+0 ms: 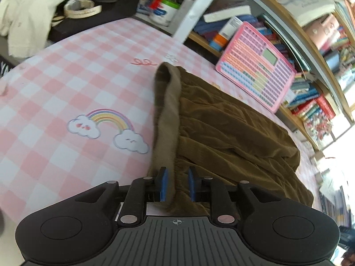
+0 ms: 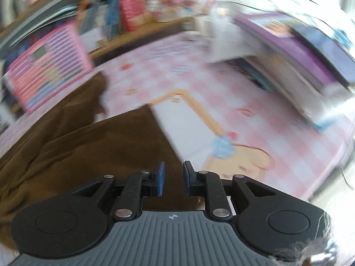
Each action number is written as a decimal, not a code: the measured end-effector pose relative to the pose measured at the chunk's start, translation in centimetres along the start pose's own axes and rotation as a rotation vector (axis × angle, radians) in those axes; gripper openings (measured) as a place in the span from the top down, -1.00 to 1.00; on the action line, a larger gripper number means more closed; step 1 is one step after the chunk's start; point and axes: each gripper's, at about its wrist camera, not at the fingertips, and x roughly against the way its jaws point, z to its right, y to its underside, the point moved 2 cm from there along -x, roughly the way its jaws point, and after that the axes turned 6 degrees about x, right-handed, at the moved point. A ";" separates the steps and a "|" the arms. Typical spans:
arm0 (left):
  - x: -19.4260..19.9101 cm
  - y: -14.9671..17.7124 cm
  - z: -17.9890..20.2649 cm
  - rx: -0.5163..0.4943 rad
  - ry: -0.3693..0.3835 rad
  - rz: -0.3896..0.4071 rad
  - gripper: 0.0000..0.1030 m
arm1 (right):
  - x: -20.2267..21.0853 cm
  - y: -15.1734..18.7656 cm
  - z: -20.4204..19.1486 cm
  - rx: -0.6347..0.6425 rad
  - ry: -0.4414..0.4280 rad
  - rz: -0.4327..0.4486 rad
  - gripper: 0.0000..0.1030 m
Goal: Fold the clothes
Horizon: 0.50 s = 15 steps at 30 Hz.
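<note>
Left gripper [image 1: 177, 185]: jaws part open, blue pads [image 1: 164, 184] apart. The lighter waistband [image 1: 166, 115] of the brown garment [image 1: 233, 128] runs up between the pads, lying against the left one, clear gap to the right one. Not clamped; can't tell if it bears any weight on the pad.

Right gripper [image 2: 173, 180]: jaws also part open, narrow gap, nothing between them that I can see. It sits over a flat edge of the same brown garment [image 2: 88, 150]; contact unclear, and this view is heavily motion-blurred.

Garment lies crumpled on the pink-and-white checked sheet [image 1: 66, 77], right of a rainbow-and-clouds print [image 1: 108, 128]. In the right wrist view its straight edge ends beside a cartoon print [image 2: 235, 155] on the sheet [image 2: 277, 137].

Room, left to right in the left wrist view: cream cloth [image 1: 24, 22] heaped at the far corner, roll of tape [image 1: 82, 8] on a dark surface, white tub [image 1: 164, 11] of pens, then a pink keyboard-like toy board [image 1: 257, 66] leaning on a bookshelf [image 1: 310, 51] packed with books. A stack of books [image 2: 299, 66] sits on the sheet's far right side, in the right wrist view.
</note>
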 end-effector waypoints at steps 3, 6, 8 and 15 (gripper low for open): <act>0.6 0.0 -1.1 0.075 -0.018 -0.001 0.44 | -1.4 0.5 -1.5 0.057 -0.016 -0.032 0.65; 1.1 0.1 -2.3 0.150 -0.002 -0.035 -0.12 | -3.0 1.1 -2.4 0.098 -0.001 -0.074 0.65; 1.2 0.3 -3.2 0.217 0.017 -0.072 -0.12 | -3.7 1.6 -2.9 0.130 0.013 -0.094 0.65; -1.6 0.8 -4.5 0.571 0.143 -0.105 -0.03 | -3.7 2.6 -3.4 0.198 0.032 -0.100 0.65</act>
